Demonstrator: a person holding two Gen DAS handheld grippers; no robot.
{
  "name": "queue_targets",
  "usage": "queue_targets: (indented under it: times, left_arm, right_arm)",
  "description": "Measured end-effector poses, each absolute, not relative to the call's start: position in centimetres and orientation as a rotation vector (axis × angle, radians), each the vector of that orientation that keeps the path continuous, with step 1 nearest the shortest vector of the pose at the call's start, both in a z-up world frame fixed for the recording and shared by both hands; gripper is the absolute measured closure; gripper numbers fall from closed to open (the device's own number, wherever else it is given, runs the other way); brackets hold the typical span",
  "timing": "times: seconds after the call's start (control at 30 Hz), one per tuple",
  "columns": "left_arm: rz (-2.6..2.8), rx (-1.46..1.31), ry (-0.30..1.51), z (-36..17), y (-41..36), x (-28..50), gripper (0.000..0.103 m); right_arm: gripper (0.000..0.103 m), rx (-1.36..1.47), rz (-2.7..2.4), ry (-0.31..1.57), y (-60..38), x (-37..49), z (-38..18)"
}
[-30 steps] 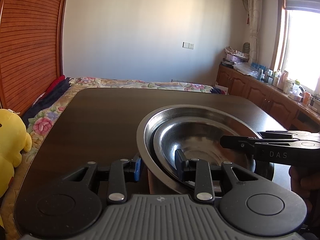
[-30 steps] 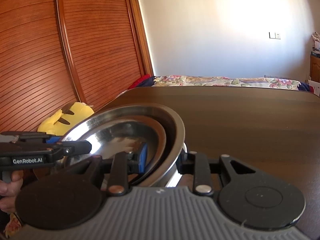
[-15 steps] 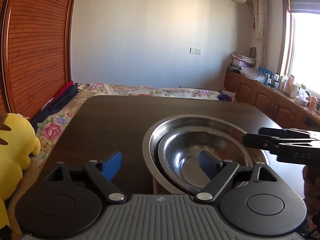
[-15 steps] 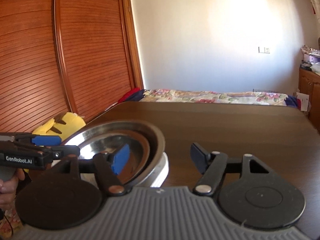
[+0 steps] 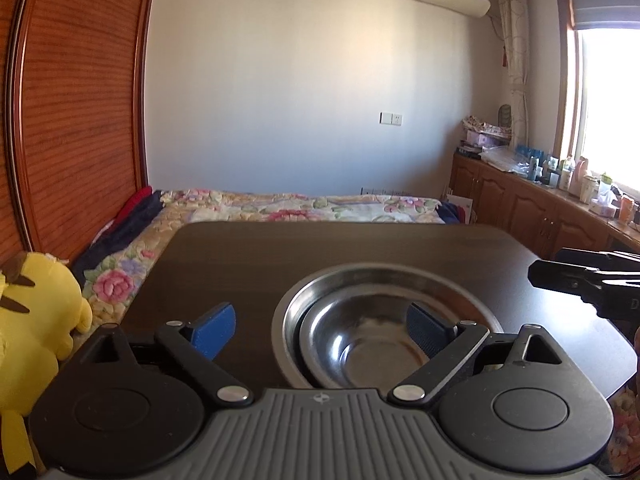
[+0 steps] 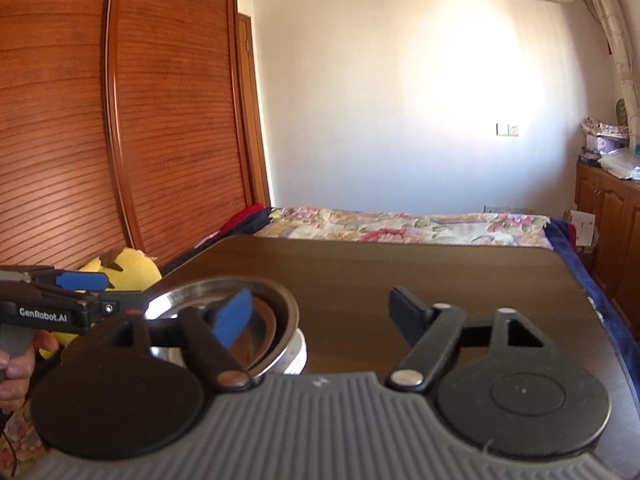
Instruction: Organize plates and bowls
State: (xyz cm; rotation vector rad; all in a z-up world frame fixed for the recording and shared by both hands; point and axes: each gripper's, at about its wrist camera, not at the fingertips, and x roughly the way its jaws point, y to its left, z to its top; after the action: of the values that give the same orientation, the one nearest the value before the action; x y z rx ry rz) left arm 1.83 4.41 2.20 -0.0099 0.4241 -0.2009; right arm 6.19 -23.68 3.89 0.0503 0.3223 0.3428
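A stack of steel bowls [image 5: 384,320] rests on the dark wooden table [image 5: 320,248], a smaller bowl nested inside a wider one. My left gripper [image 5: 320,330] is open above the stack's near rim, holding nothing. From the right wrist view the same stack [image 6: 240,304] stands on a white plate [image 6: 296,354] at the left. My right gripper [image 6: 320,312] is open and empty just right of the stack. The right gripper [image 5: 580,280] shows at the right edge of the left wrist view, and the left gripper [image 6: 72,296] shows at the left edge of the right wrist view.
A yellow plush toy [image 5: 36,320] sits off the table's left edge. Beyond the table's far edge lies a bed with a floral cover [image 5: 300,204]. Wooden cabinets with bottles [image 5: 560,204] line the right wall. A hand [image 6: 16,372] holds the left gripper.
Both grippers let go of the bowl rims and opened wide. They have pulled back and up from the stack, which stays on the table.
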Motion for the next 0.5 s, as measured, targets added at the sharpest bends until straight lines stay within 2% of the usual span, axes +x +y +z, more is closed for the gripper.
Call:
queue_targets:
  times: [0.03,0.2,0.5]
  left_arm:
    - [-0.205,-0.012,0.418,2.5,4.3,1.7,0.007]
    - [-0.222,0.004,0.377,4.0,3.4,0.7,0.003]
    - [-0.228,0.033,0.322,6.0,1.5,-0.7,0.0]
  right_arm:
    - [0.013,0.055,0.34,0.313,-23.9,6.0,4.2]
    - [0.0,0.036,0.317,0.271,-24.5,5.2,5.2]
    - [0.0,0.047,0.282,0.227,-25.0,3.7,6.5]
